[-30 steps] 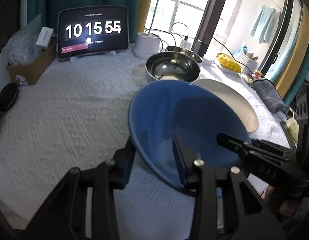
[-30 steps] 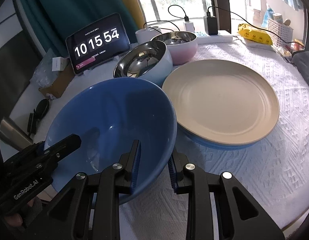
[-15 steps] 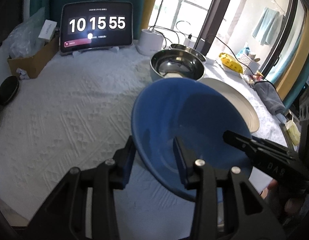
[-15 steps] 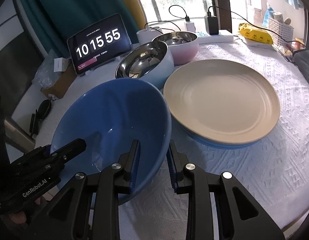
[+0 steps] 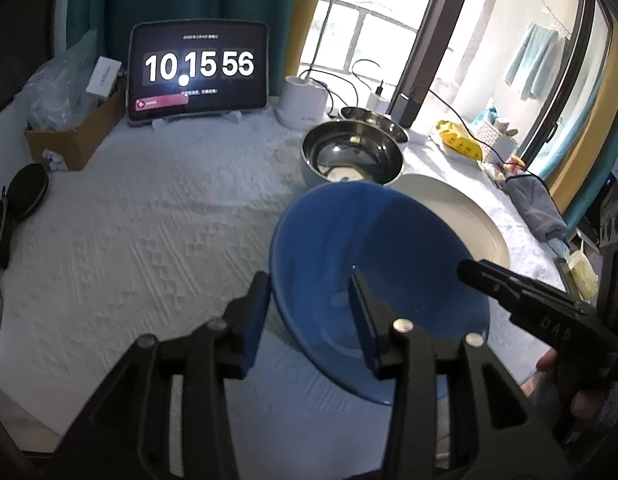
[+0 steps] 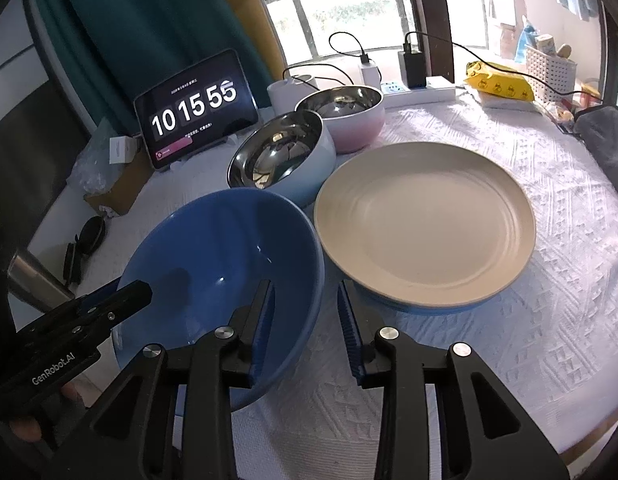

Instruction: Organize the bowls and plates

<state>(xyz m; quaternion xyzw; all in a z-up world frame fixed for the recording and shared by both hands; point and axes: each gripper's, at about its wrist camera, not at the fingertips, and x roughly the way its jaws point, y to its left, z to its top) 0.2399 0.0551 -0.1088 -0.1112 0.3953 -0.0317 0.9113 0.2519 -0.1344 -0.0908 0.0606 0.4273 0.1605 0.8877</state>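
Note:
A blue bowl is held tilted above the white cloth. My left gripper straddles its left rim, one finger inside and one outside, with a gap at the outer pad. My right gripper straddles the right rim with its jaws spread and a clear gap on the outer side. The right gripper's finger shows over the bowl in the left view; the left gripper's finger shows in the right view. A cream plate lies on a blue plate just right of the bowl.
A steel-lined pale blue bowl and a steel-lined pink bowl stand behind. A tablet clock, a white pot, a cardboard box, a power strip with cables and a yellow packet line the back.
My right gripper's jaws have spread apart on the bowl's rim. The bowl has risen and tilted a little; both cameras have lifted slightly.

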